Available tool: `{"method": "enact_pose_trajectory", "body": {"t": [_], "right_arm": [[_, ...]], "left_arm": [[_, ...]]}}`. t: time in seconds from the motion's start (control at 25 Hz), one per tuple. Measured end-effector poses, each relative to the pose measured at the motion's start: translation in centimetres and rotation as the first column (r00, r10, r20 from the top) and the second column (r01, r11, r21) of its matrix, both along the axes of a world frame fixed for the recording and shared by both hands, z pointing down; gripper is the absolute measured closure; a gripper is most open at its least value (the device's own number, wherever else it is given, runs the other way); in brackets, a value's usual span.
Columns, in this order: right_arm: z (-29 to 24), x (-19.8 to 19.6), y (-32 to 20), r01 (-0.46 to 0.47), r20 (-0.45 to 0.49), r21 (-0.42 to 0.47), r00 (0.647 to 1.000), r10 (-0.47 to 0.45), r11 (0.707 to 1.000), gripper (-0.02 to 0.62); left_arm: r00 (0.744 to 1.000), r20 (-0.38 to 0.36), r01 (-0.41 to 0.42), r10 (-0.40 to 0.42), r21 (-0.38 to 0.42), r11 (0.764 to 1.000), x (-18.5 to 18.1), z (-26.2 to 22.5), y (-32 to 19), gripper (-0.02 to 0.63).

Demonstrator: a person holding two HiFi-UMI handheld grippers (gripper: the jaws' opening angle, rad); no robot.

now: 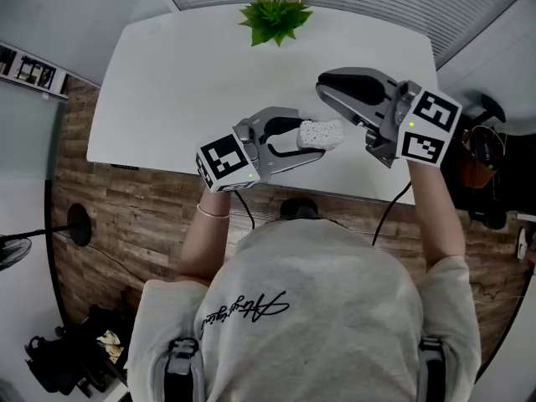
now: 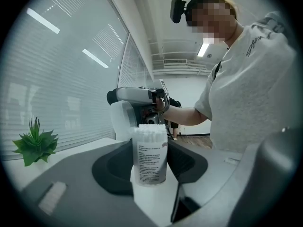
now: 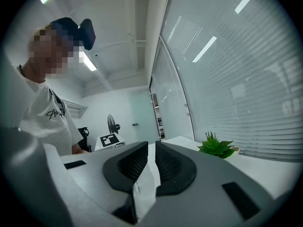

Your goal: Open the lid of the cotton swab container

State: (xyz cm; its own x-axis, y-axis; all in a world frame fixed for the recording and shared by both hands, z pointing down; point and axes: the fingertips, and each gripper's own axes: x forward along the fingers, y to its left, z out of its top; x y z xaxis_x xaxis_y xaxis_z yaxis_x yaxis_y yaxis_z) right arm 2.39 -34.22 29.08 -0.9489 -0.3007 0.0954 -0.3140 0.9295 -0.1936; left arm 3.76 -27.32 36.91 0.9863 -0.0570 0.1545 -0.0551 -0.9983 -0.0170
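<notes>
Item: cotton swab container (image 1: 325,133), a clear cylinder with a printed label, held off the white table (image 1: 167,82) in front of the person's chest. Holder: left gripper (image 1: 303,139), its jaws at a middling spread with the dark pads closed against the container's sides; in the left gripper view the container stands upright between them, and in the head view its open end points toward the right gripper. Condition: the top of the container shows bare cotton tips (image 2: 150,129) with no cover over them. Associated part: lid (image 2: 122,119), a translucent white cap, seen in the left gripper view just behind and apart from the container. Holder: right gripper (image 1: 328,92), jaws drawn nearly together and pinching a thin translucent wall, which by its look is the lid's side; the head view does not show the lid clearly. Other contents of the scene: potted plant (image 1: 275,19) at the far edge of the table, well apart from both grippers. Progress, as a judgement: the opening looks done, since lid and container sit in separate grippers with a gap between them. Left to do, if anything: carry the lid farther clear and set both pieces down on the table, keeping the open container upright so no swabs spill.
</notes>
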Motion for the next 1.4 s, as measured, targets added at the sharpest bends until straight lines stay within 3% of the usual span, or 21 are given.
{"method": "enact_pose_trajectory", "body": {"t": [0.52,0.76,0.92,1.2,1.4], "right_arm": [[-0.2,0.7,0.3,-0.024,0.025,0.018,0.999,0.023,1.000,0.514],[-0.2,2.3,0.8,-0.133,-0.010,0.129,0.991,0.135,0.983,0.514],[0.1,3.8,1.2,-0.227,0.019,0.150,0.974,0.227,0.962,0.517],[0.6,6.4,1.1,-0.365,0.125,0.091,0.927,0.353,0.926,0.522],[2.0,7.2,1.4,-0.423,0.084,0.122,0.906,0.415,0.898,0.522]], "left_arm": [[0.999,-0.037,0.022,-0.024,-0.035,0.999,-0.2,0.9,-1.0,0.410],[0.997,-0.037,0.071,-0.072,-0.024,0.997,-0.9,1.0,-2.0,0.411],[0.991,-0.045,0.127,-0.127,-0.002,0.992,-1.5,0.7,-2.7,0.411],[0.965,-0.088,0.250,-0.246,0.034,0.968,-3.0,-0.6,-4.1,0.413],[0.933,-0.105,0.351,-0.344,0.059,0.935,-4.3,-1.1,-4.9,0.413]]}}
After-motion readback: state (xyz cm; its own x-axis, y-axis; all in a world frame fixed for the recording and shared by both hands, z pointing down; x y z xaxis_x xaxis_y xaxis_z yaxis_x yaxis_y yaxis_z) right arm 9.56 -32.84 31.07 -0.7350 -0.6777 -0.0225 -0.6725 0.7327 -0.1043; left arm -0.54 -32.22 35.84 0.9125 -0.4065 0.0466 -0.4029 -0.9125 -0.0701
